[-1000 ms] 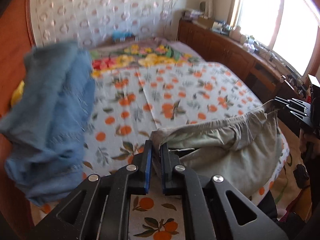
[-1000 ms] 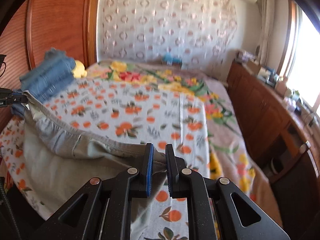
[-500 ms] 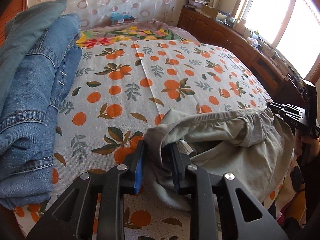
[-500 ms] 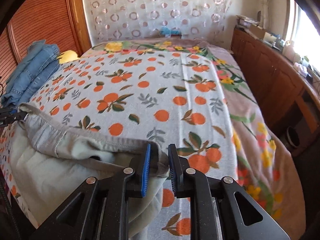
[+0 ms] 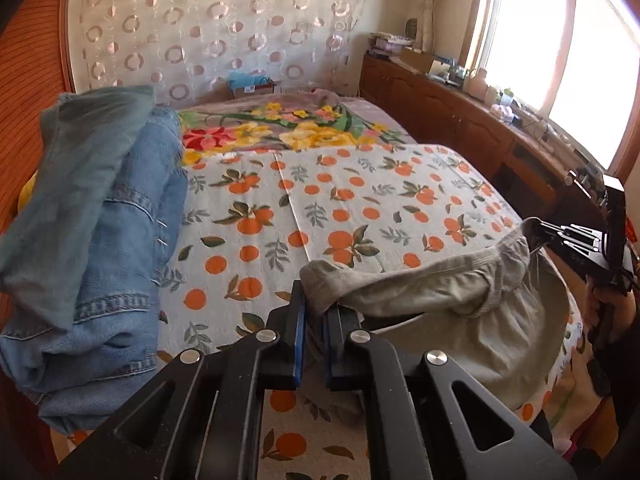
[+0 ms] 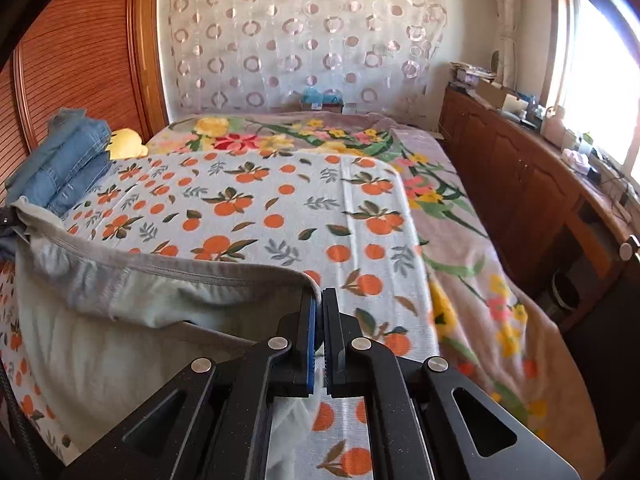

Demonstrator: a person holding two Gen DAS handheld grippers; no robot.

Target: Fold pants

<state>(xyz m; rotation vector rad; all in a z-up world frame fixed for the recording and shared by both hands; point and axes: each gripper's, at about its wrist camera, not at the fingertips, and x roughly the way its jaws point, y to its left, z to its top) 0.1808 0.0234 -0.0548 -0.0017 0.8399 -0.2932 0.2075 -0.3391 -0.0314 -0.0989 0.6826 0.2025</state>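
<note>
**Waistband pinched at both ends over the near bed edge**

Nearest us, the left gripper has its fingers pinching one end of the grey pants at their waistband. The right gripper has its fingers pressed tight on the other end. The waistband runs taut between them, and the rest of the cloth hangs over the near edge of the bed.

In the left view, a stack of folded jeans crowds the bed's edge at 9 o'clock, close beside the left gripper. A yellow pillow lies just behind the stack.

Toward 12 o'clock the orange-print sheet lies bare, then a floral blanket, then the curtain. At 3 o'clock a wooden counter lines the bed's side.
</note>
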